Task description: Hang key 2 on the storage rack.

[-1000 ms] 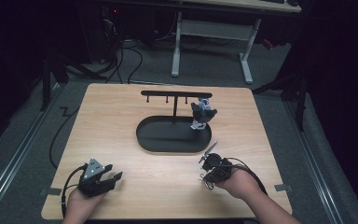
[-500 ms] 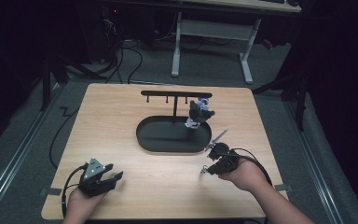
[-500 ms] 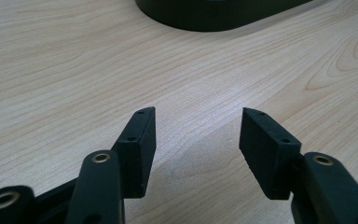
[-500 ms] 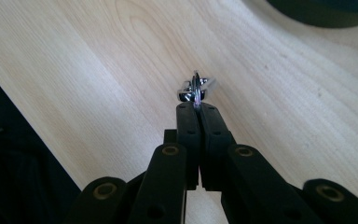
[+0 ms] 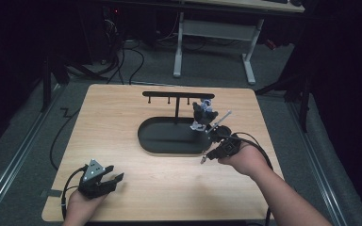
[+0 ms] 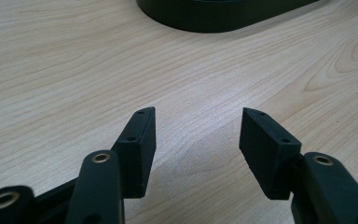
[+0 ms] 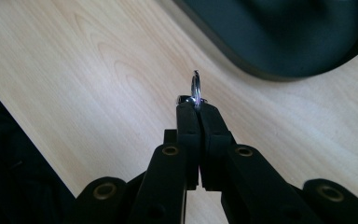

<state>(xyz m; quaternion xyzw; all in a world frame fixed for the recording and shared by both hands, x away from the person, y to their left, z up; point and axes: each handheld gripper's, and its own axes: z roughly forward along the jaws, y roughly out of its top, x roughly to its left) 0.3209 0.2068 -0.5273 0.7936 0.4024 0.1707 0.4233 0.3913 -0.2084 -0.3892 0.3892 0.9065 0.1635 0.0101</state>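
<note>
A: Pale wood desk (image 5: 122, 122), near edge: left tool (image 5: 104, 181), jaws parted, nothing between them, resting idle.

B: Right tool (image 7: 196, 105), beyond: clenched on a metal ring (image 7: 196, 86), possibly a key ring, lifted beside the black tray (image 5: 165, 136), likely bound for the hook rack (image 5: 178, 95).

High view: fixed overhead, near side, facing forward and down on whole table (image 5: 122, 113). Left gripper view: low, close above wood, facing far-right toward black tray (image 6: 223, 18). Right gripper view: close, angled down; shares tray (image 7: 279, 37) edge.
</note>
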